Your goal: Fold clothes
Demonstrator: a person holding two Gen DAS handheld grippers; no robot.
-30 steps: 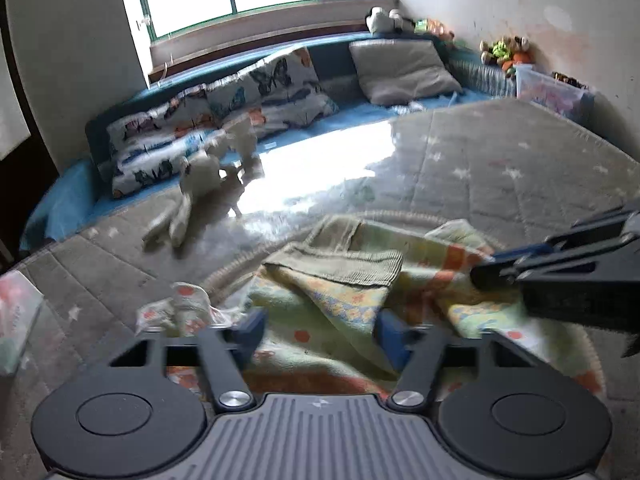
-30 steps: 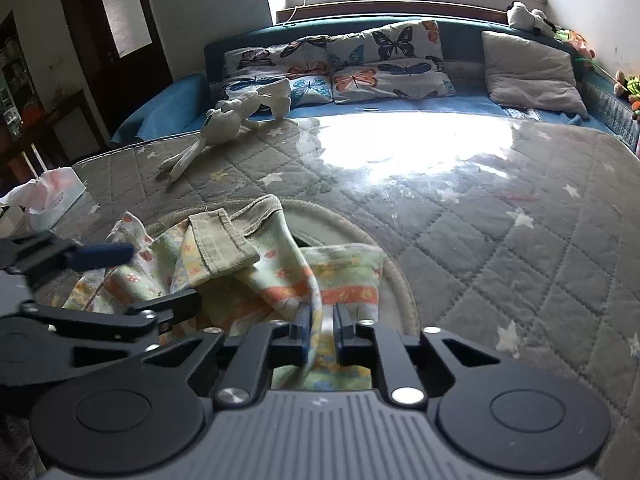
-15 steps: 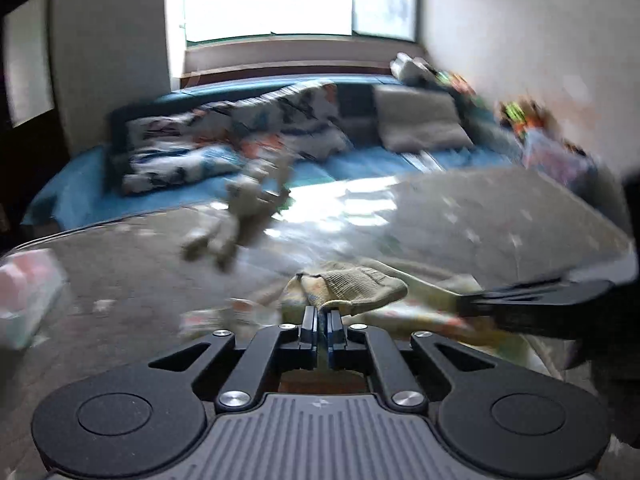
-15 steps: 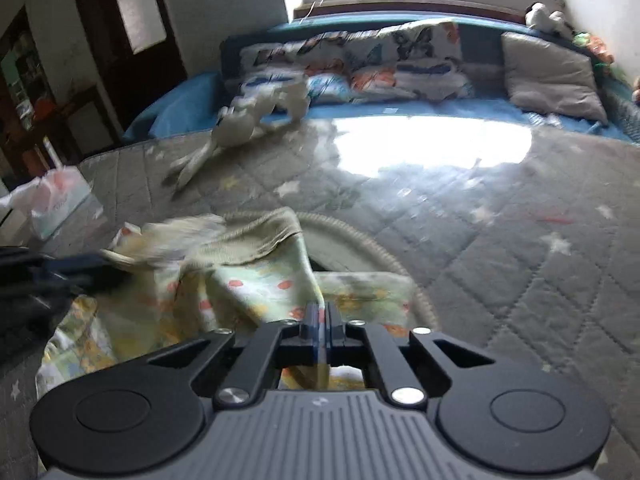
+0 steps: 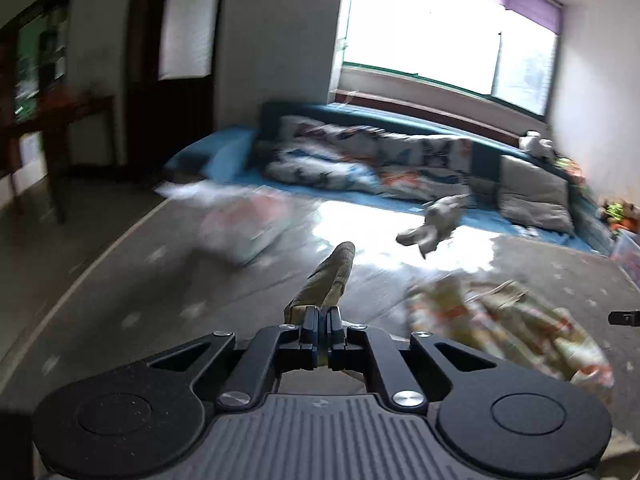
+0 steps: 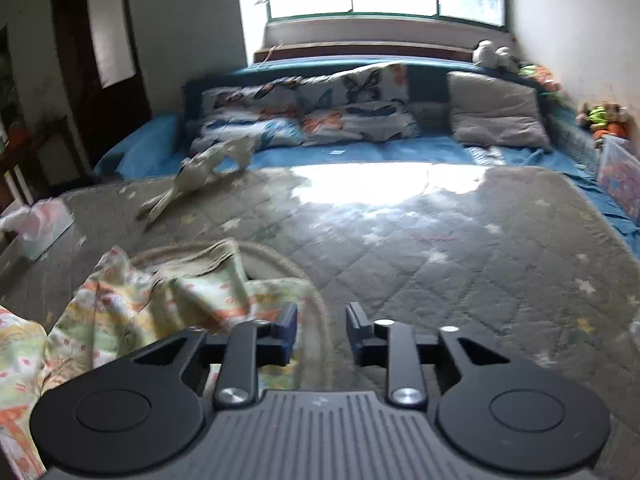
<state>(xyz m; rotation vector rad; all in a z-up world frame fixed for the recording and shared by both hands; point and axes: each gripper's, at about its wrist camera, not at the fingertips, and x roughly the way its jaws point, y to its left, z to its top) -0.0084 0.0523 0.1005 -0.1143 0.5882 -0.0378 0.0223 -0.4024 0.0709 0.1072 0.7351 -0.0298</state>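
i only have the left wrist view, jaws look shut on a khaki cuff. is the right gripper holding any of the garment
Observer: No. The right gripper has its jaws open, with nothing between them.
Operator: where is it relative to the cloth
Observer: The patterned garment lies crumpled to its left; the left finger overlaps the cloth's edge.
Operator: whats straight ahead of it
Observer: Bare grey quilted mat with stars, then the grey pillow.
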